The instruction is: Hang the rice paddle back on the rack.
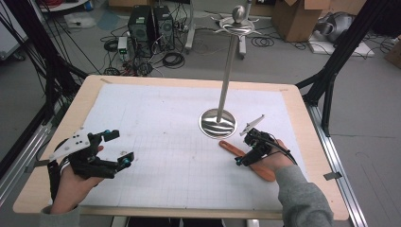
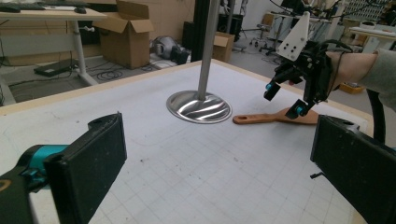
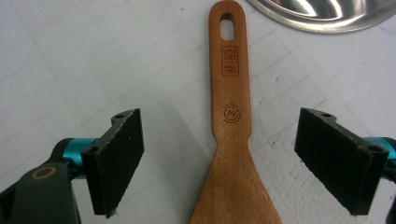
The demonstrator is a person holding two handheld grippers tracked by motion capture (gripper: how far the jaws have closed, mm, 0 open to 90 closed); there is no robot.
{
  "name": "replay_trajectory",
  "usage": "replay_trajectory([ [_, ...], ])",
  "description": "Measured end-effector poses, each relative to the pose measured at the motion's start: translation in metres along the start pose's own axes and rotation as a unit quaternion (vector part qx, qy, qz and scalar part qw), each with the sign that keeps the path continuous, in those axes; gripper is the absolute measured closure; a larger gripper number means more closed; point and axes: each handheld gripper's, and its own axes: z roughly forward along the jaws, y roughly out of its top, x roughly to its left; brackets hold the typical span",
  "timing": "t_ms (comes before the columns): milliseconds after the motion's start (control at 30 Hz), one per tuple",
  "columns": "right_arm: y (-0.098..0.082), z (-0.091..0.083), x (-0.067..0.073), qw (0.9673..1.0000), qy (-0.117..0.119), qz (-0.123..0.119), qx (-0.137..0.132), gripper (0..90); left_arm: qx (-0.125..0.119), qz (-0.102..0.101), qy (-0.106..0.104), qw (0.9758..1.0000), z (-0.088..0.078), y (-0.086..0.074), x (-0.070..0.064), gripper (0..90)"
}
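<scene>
A wooden spatula (image 1: 230,147) lies flat on the white mat right of centre, its handle end with the hanging hole pointing at the metal stand's round base (image 1: 217,124). My right gripper (image 1: 243,150) hovers just over the spatula (image 3: 231,140), pointing down. Its black pads (image 3: 116,158) stand wide on either side of the neck, clear of the wood. The left gripper view shows that right gripper (image 2: 285,100) above the spatula (image 2: 271,117). My left gripper (image 1: 121,147) rests near the table's left front, open, with only bare mat between its pads (image 2: 88,168).
The stand's thin pole (image 1: 228,61) rises from its base (image 2: 199,106) to a hooked top. A gridded white mat (image 1: 161,142) covers the wooden table (image 1: 307,137). Beyond the far edge are computer towers (image 1: 151,23), cables and cardboard boxes (image 1: 295,16) on the floor.
</scene>
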Motion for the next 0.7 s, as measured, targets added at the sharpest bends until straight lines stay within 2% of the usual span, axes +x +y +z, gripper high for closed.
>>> replay_trajectory([
  [33,0.002,0.002,0.000,0.9999,-0.003,-0.003,0.012,14.4,0.001,-0.001,0.000,1.0000,0.000,-0.001,0.001,3.9],
  [133,0.004,0.004,-0.001,0.9997,-0.004,-0.011,0.020,14.7,0.002,-0.003,0.002,1.0000,-0.001,-0.002,0.002,4.0],
  [233,0.010,0.010,0.000,0.9988,-0.005,-0.020,0.045,17.2,0.003,-0.006,0.003,1.0000,-0.002,-0.003,0.003,4.0],
  [300,0.012,0.011,0.000,0.9984,-0.006,-0.023,0.051,17.6,0.003,-0.006,0.003,1.0000,-0.002,-0.004,0.004,4.0],
  [533,0.023,0.017,-0.003,0.9961,-0.002,-0.025,0.085,25.3,0.003,-0.009,0.007,0.9999,-0.004,-0.005,0.006,4.0],
  [600,0.026,0.019,-0.004,0.9946,-0.013,-0.034,0.098,29.6,0.003,-0.008,0.008,0.9999,-0.005,-0.005,0.007,4.0],
  [700,0.029,0.022,-0.005,0.9929,-0.013,-0.042,0.111,33.7,0.003,-0.011,0.011,0.9999,-0.006,-0.006,0.008,4.0],
])
